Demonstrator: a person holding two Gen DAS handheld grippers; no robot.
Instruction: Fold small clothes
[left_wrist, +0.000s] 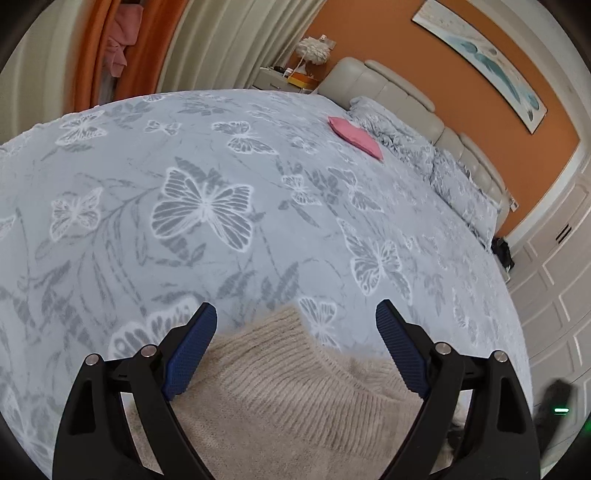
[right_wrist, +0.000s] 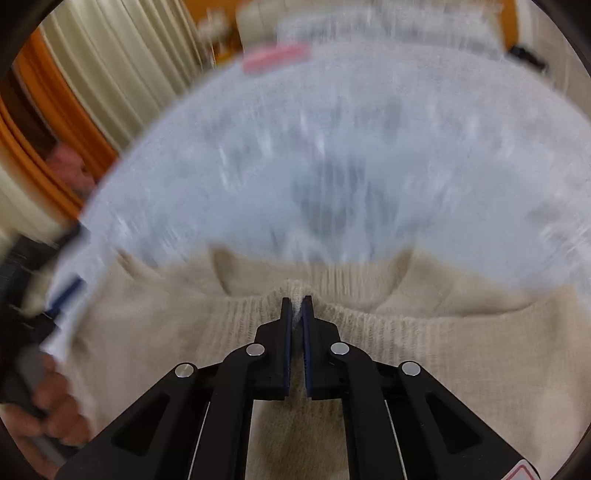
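A cream knitted sweater (left_wrist: 295, 398) lies on the bed with the butterfly-print blue-grey cover (left_wrist: 221, 184). My left gripper (left_wrist: 295, 314) is open, its blue pads on either side of the sweater's ribbed edge, not touching it. In the right wrist view, which is motion-blurred, my right gripper (right_wrist: 296, 301) is shut on a ribbed edge of the sweater (right_wrist: 461, 350) and holds a pinch of knit between its pads. The left gripper and the hand holding it show blurred at the left edge (right_wrist: 40, 332).
A folded pink garment (left_wrist: 354, 136) lies far up the bed near the rumpled duvet (left_wrist: 436, 162) and padded headboard (left_wrist: 399, 88). A nightstand with a lamp (left_wrist: 295, 74) stands beyond. Curtains hang at the left; white cabinet doors (left_wrist: 554, 295) are at the right.
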